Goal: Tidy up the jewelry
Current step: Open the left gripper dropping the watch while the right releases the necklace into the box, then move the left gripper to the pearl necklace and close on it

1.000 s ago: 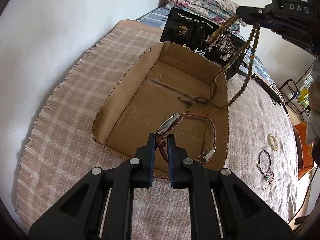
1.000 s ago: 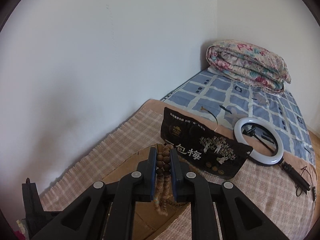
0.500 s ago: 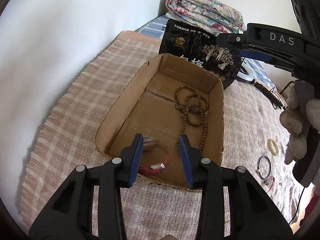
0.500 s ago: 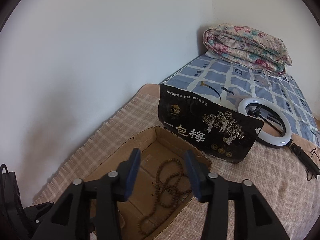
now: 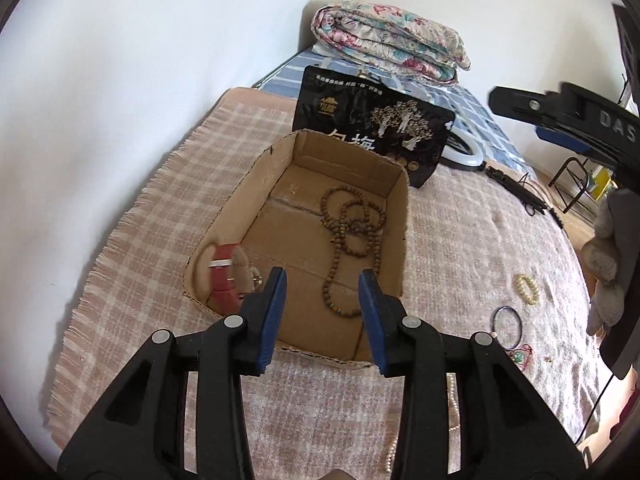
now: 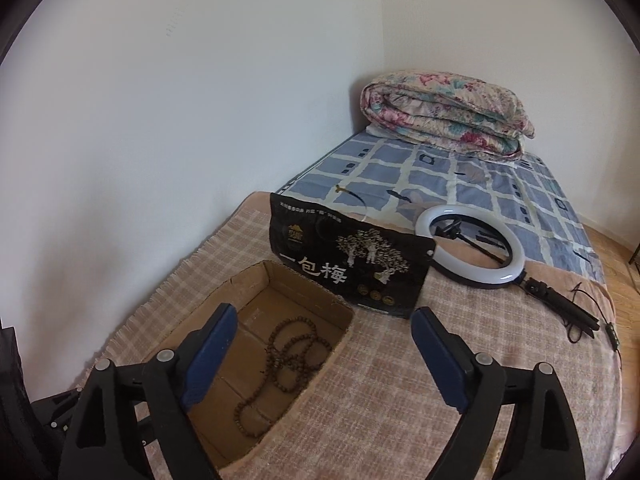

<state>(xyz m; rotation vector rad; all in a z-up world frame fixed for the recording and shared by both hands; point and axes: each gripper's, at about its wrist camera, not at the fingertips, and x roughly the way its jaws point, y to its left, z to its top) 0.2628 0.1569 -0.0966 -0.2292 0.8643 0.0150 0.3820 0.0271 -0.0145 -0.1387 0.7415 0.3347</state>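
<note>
An open cardboard box (image 5: 404,216) sits on a pink checked blanket. Inside it lie a brown bead necklace (image 5: 352,232) and a red-strapped watch (image 5: 224,280) in the near left corner. My left gripper (image 5: 322,312) is open and empty over the box's near edge. My right gripper (image 6: 320,356) is wide open and empty above the box's right wall (image 6: 320,364); the necklace (image 6: 288,360) shows below it. On the blanket right of the box lie a pearl bracelet (image 5: 527,288), a dark bangle (image 5: 507,322), a red cord charm (image 5: 520,356) and a pearl strand (image 5: 452,404).
A black printed bag (image 5: 372,128) stands behind the box. A ring light (image 6: 468,244) with its stand lies on the blue checked sheet. A folded floral quilt (image 6: 444,116) is in the corner. White walls bound the bed on the left and behind.
Both grippers opened. The watch dropped from the left gripper into the box; the bead necklace dropped from the right gripper into the box. Both grippers then drew back, opening wider.
</note>
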